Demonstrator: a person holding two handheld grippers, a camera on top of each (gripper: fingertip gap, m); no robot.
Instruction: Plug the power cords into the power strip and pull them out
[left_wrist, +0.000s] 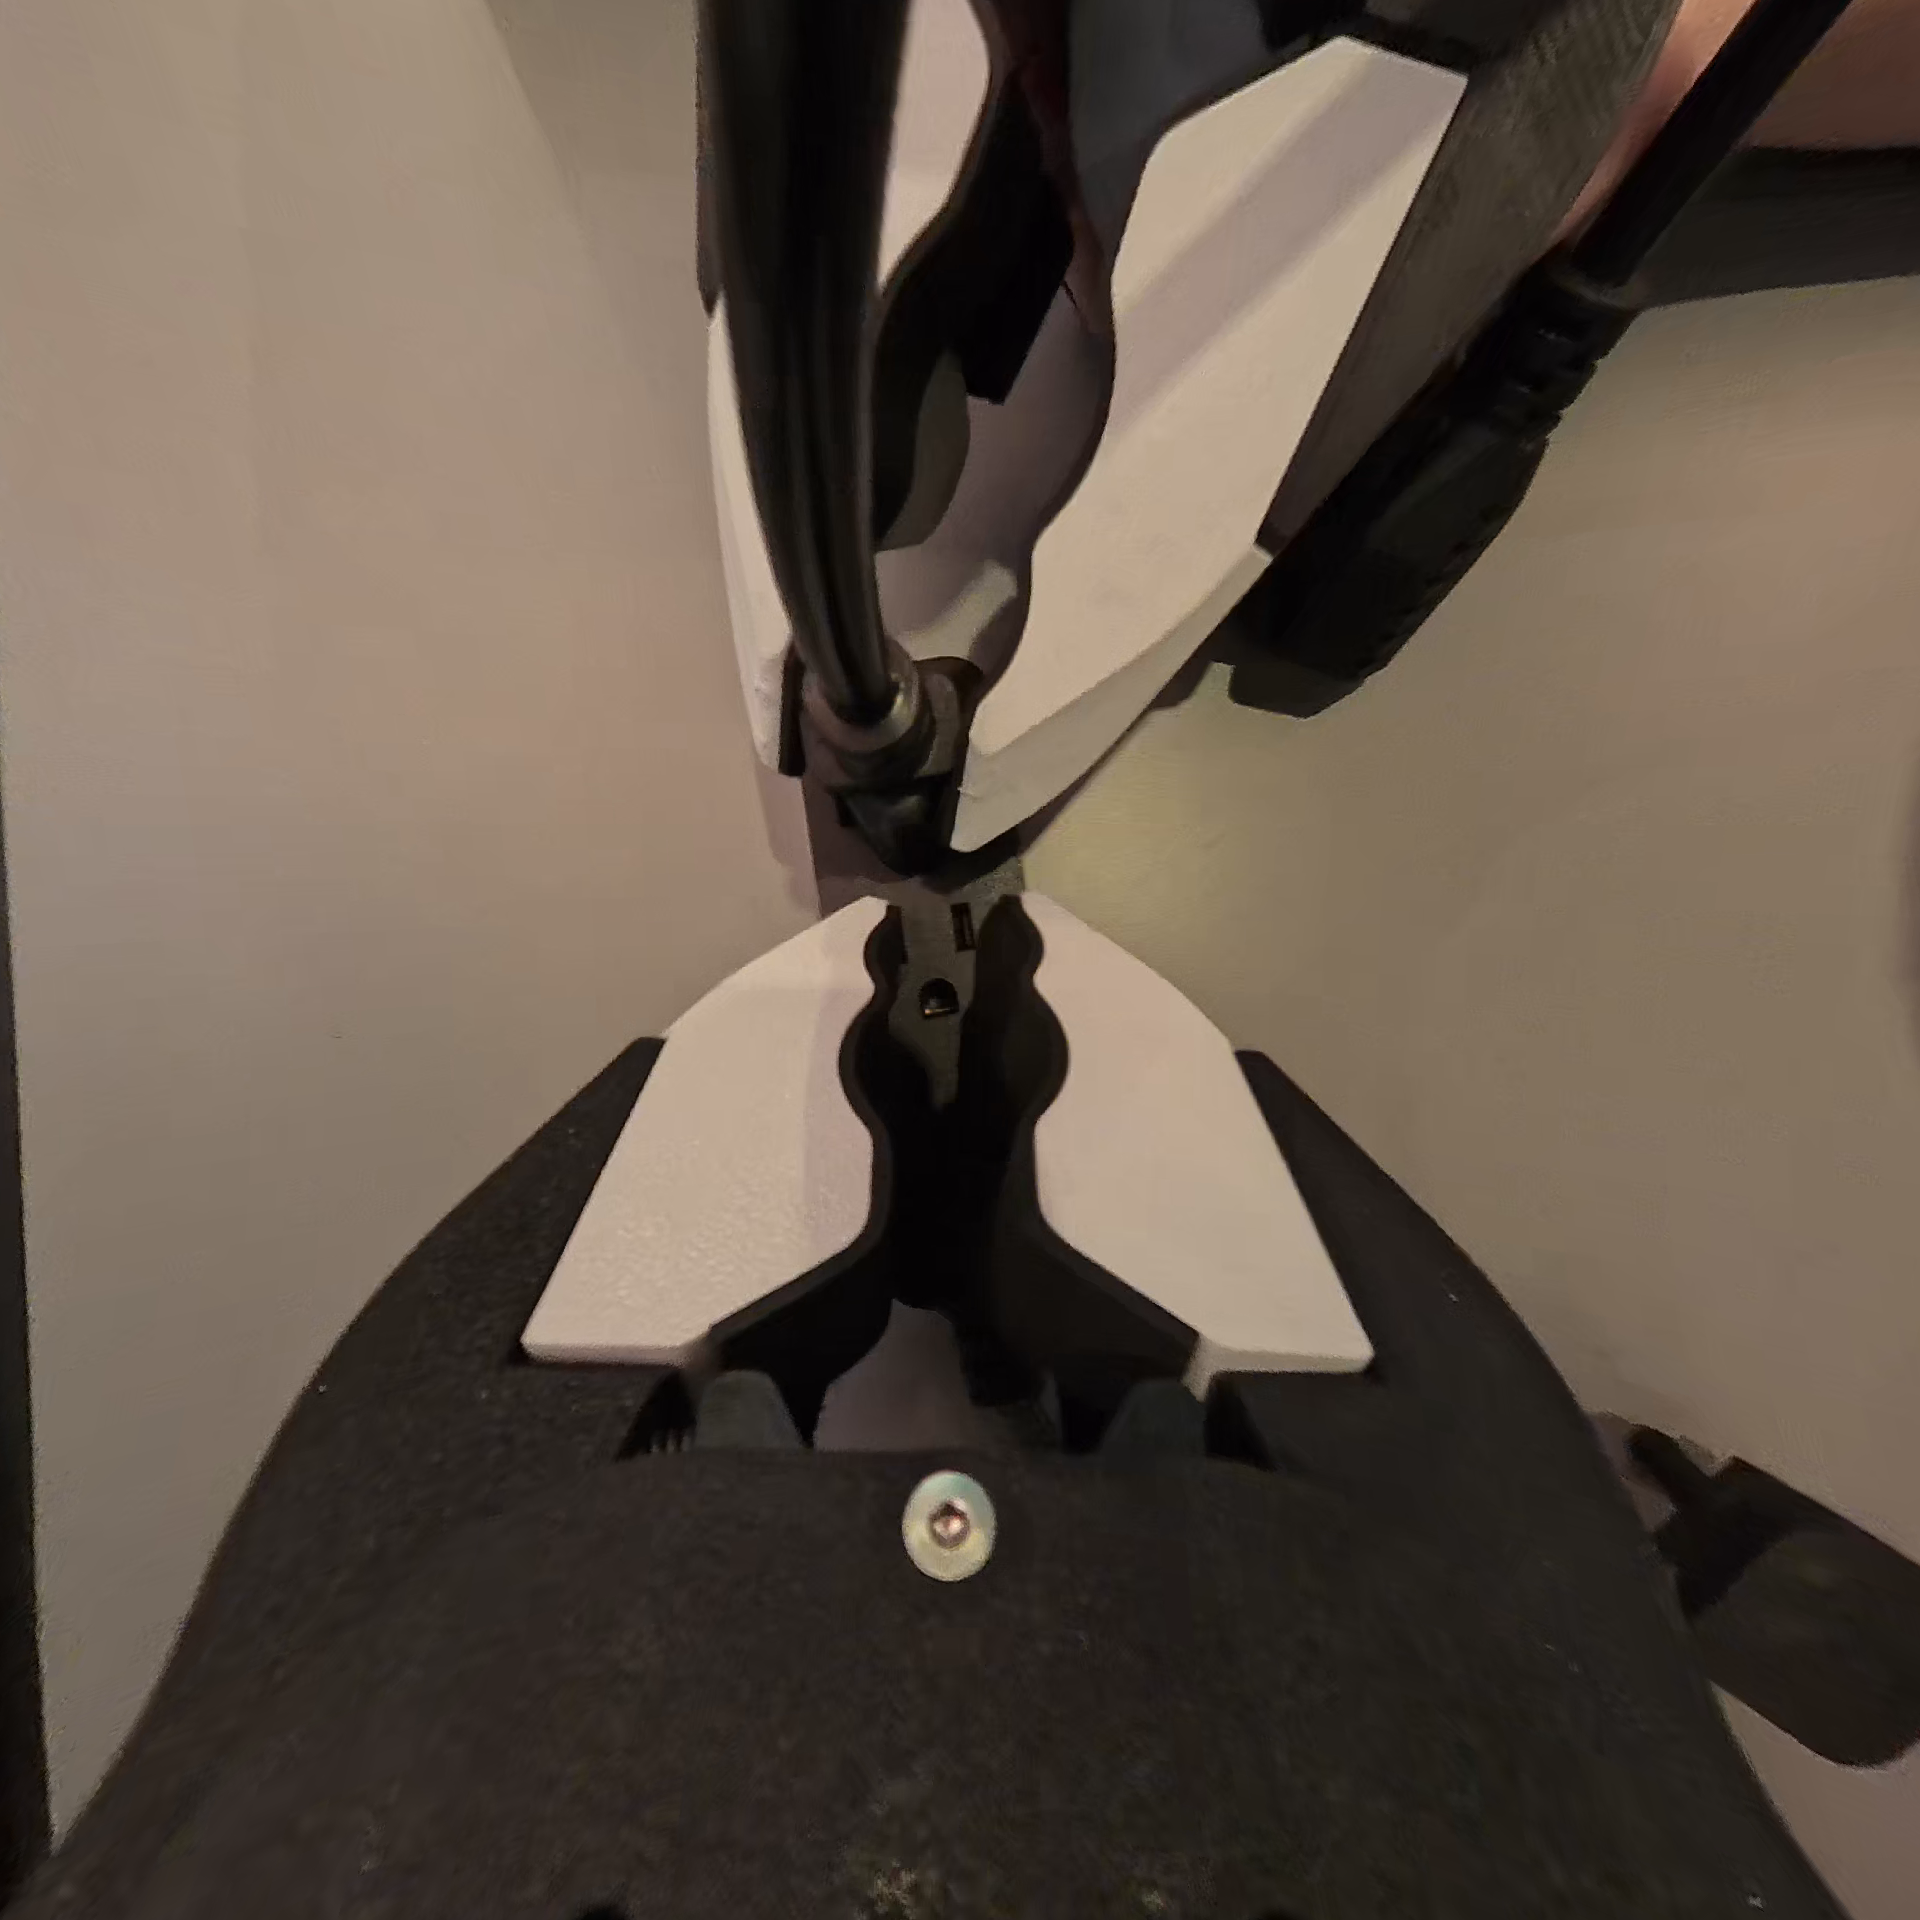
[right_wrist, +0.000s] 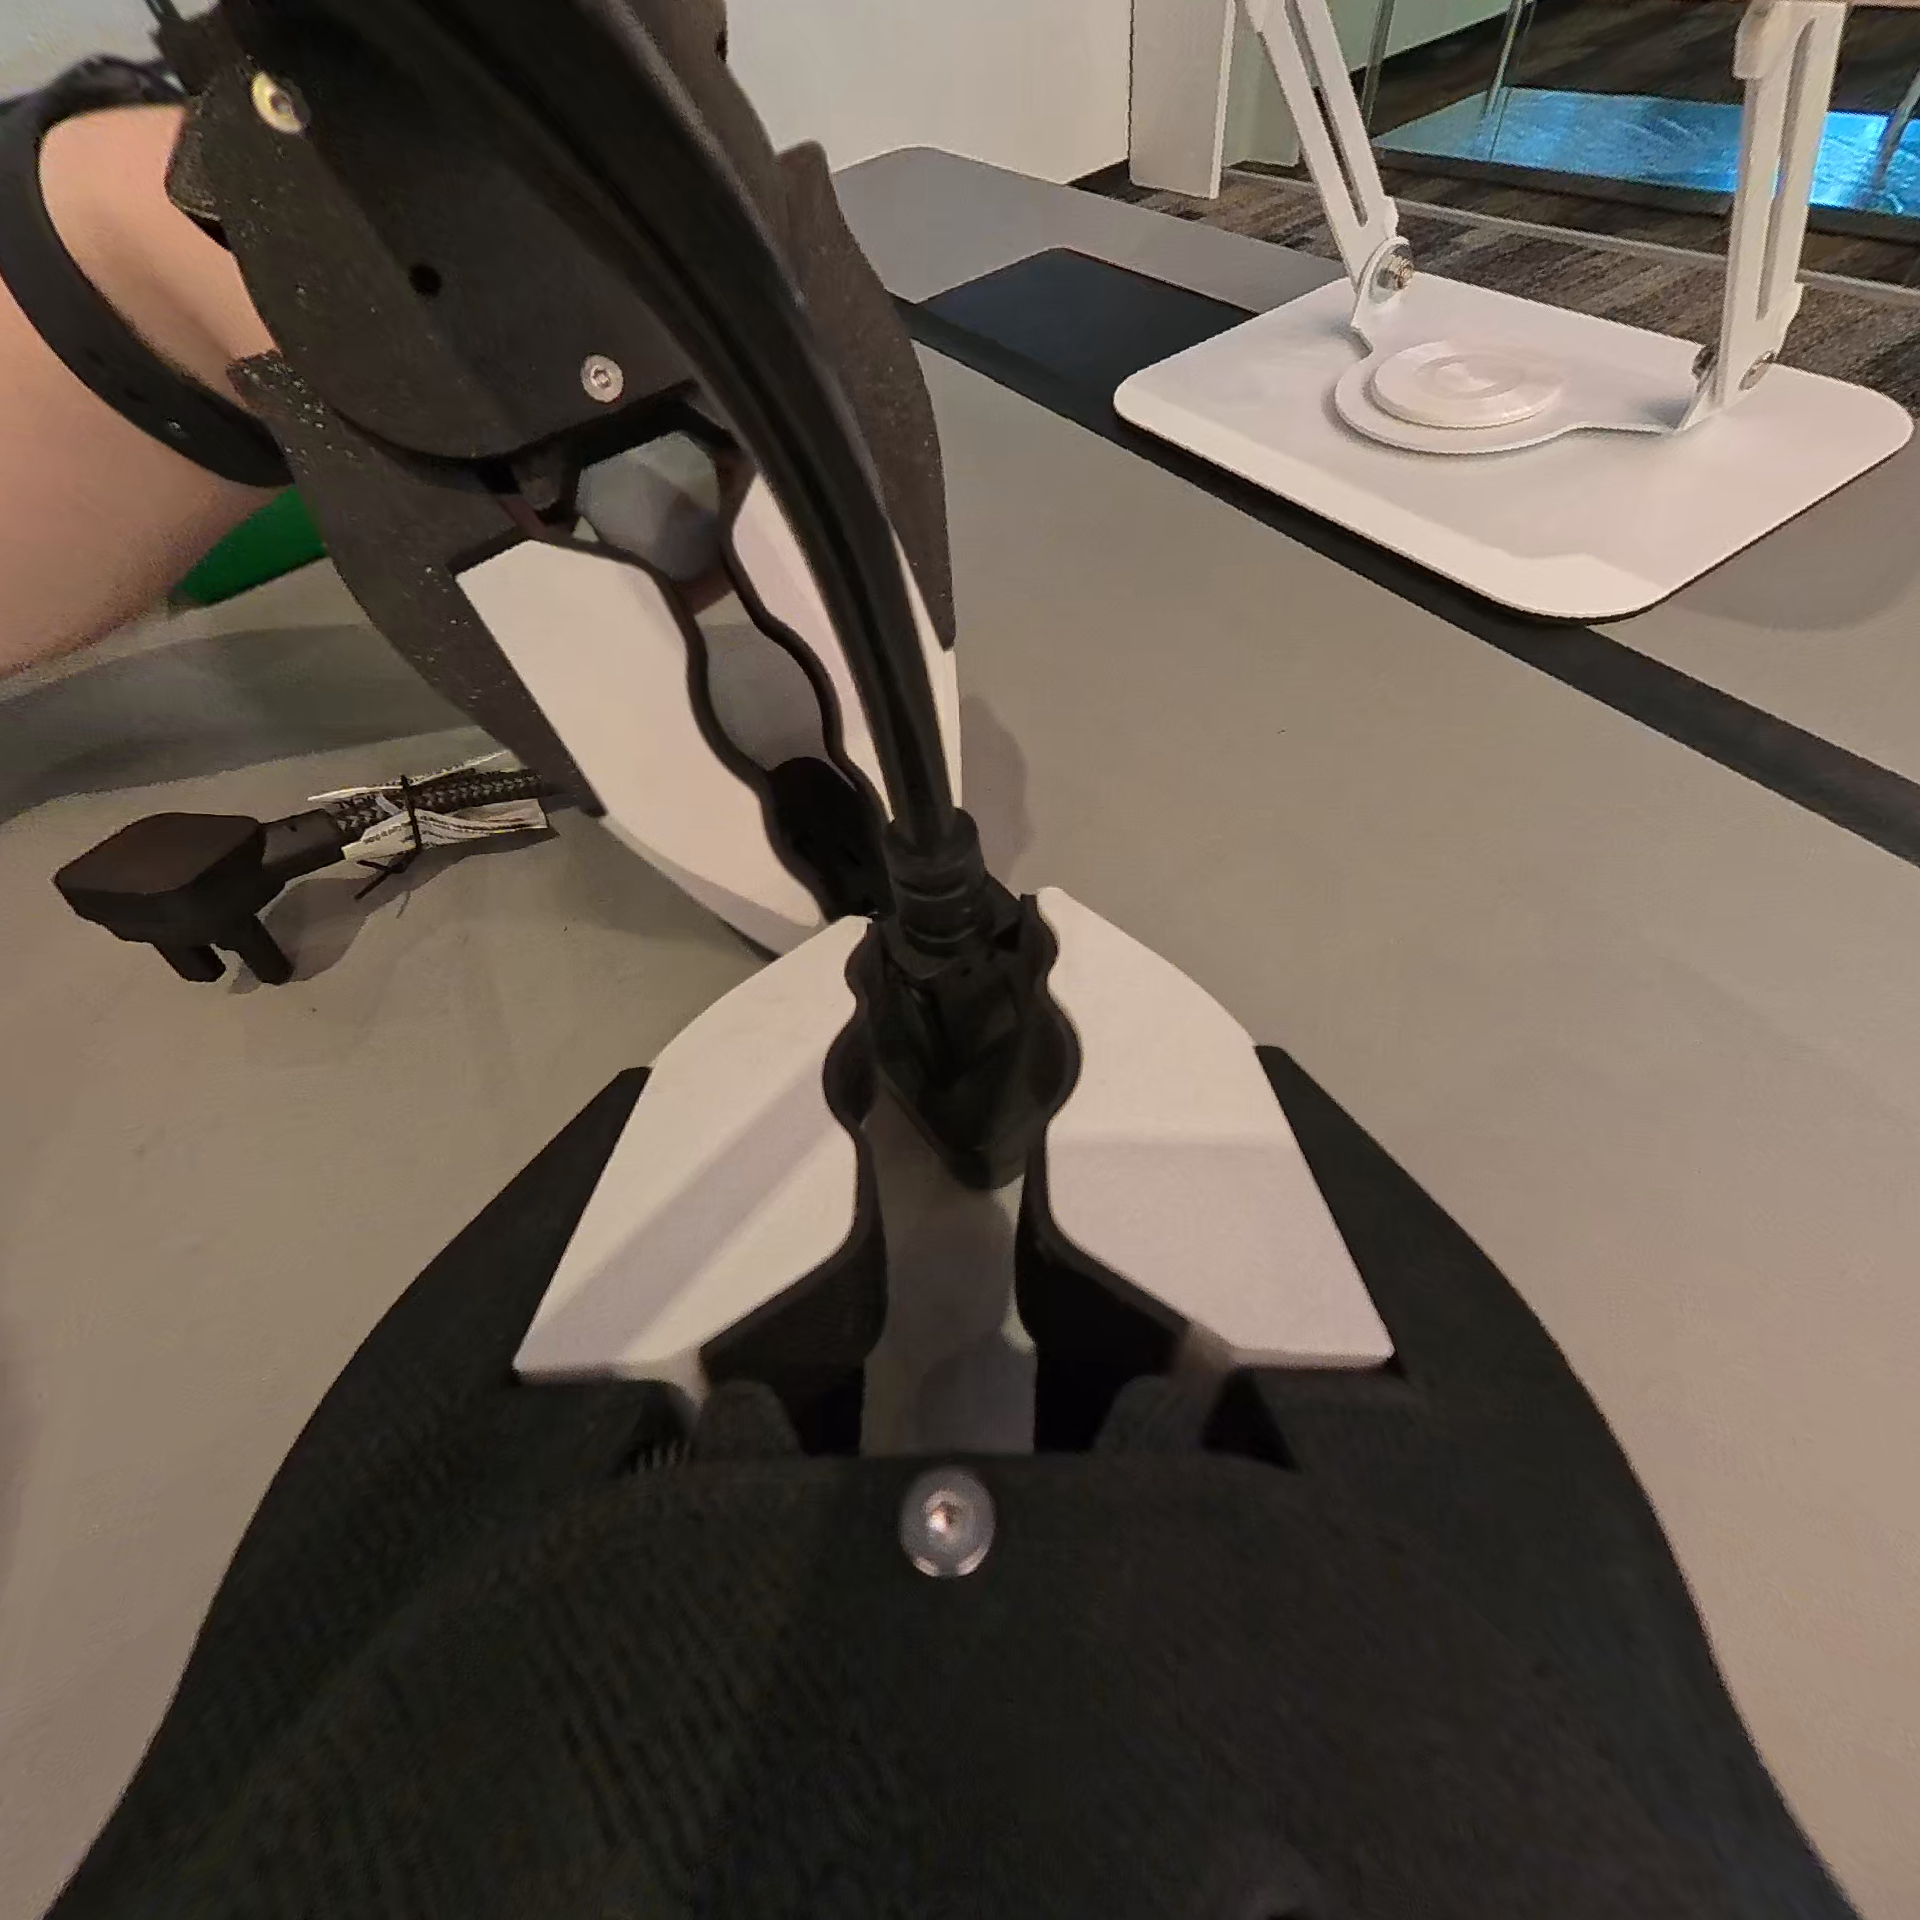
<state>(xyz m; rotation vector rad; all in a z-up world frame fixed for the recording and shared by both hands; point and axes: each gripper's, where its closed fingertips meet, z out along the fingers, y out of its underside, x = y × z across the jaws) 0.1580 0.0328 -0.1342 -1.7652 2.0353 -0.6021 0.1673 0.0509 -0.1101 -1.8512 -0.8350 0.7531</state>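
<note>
In the left wrist view my left gripper (left_wrist: 940, 914) is shut on the grey power strip (left_wrist: 940, 997), with socket holes showing between its pads. My right gripper (left_wrist: 914, 821) comes in from above, shut on a black plug (left_wrist: 894, 758) whose cord (left_wrist: 800, 364) runs upward. The plug's tip sits right at the strip; its prongs are hidden. In the right wrist view my right gripper (right_wrist: 951, 914) clamps the same plug (right_wrist: 956, 1049) over the pale strip (right_wrist: 920, 1309). The left gripper (right_wrist: 821, 894) stands just beyond it.
A second black plug (right_wrist: 166, 873) with a braided, tagged cord lies on the grey table (right_wrist: 1351, 1039) at the left. A white stand (right_wrist: 1507, 468) sits at the far right. A person's arm (right_wrist: 73, 436) is at the upper left. Another black plug (left_wrist: 1434, 520) shows behind the right gripper. My two grippers' fingertips are within a few centimetres of each other.
</note>
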